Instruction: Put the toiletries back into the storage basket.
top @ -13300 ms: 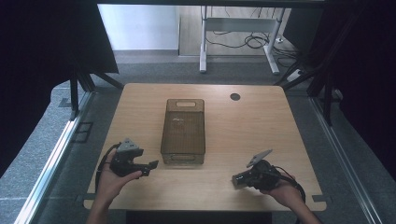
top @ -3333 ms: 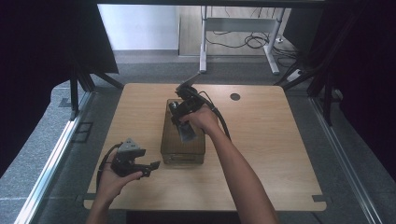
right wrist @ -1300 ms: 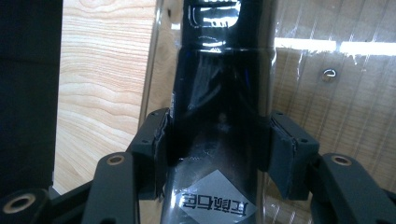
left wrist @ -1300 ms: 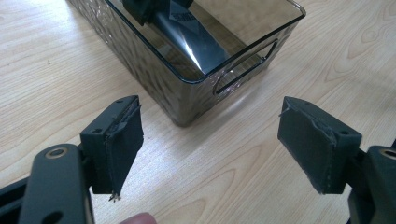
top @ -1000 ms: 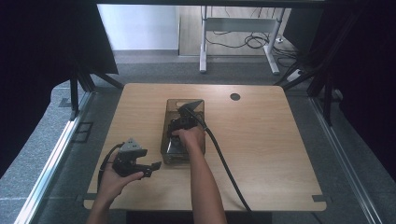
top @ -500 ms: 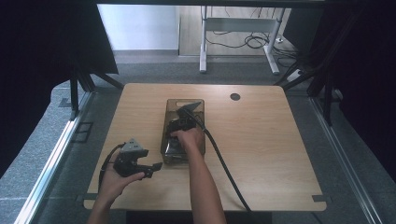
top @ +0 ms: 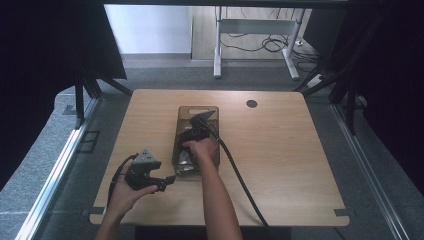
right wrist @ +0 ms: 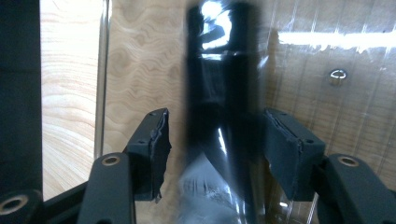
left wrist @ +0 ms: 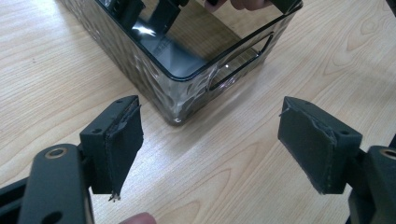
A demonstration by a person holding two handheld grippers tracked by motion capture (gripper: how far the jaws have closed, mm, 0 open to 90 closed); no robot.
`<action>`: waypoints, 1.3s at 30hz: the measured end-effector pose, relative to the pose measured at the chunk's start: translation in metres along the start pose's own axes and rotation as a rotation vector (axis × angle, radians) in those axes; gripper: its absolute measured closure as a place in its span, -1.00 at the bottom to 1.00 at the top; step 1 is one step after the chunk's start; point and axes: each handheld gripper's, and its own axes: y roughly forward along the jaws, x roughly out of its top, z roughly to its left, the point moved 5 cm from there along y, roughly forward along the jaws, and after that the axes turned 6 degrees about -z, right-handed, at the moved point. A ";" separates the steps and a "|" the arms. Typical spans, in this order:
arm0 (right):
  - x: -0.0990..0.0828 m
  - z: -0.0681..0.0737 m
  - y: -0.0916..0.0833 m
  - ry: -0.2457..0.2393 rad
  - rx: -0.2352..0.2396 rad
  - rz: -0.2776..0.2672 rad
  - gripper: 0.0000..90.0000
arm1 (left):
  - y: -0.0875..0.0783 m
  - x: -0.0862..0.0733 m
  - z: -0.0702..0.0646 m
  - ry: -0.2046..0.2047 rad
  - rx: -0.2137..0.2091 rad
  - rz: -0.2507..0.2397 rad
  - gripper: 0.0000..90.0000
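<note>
A smoky clear plastic bin (top: 199, 108) stands lengthwise in the middle of the wooden table. My right gripper (top: 190, 146) reaches down into it. In the right gripper view a glossy black tube-like object (right wrist: 219, 116) stands between the jaws. The jaws have just been opening: wood shows between the left pad (right wrist: 156, 144) and the object, and the grip is loose. My left gripper (top: 167, 181) rests near the bin's near-left corner (left wrist: 177, 116), open with only bare wood between its pads (left wrist: 123, 140).
The right gripper's black cable (top: 240, 175) trails across the table toward the front edge. A round cable hole (top: 251, 103) sits at the table's far right. Dark curtains flank both sides, and a desk frame (top: 255, 30) stands on the floor behind.
My right hand went from the table's front right to the bin with the black object and lowered it inside. Over the last second it barely shifted. The left gripper has stayed put.
</note>
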 end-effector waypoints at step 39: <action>-0.013 -0.008 -0.097 -0.412 0.116 -0.162 0.00 | -0.004 0.003 -0.005 0.000 0.001 -0.023 -0.50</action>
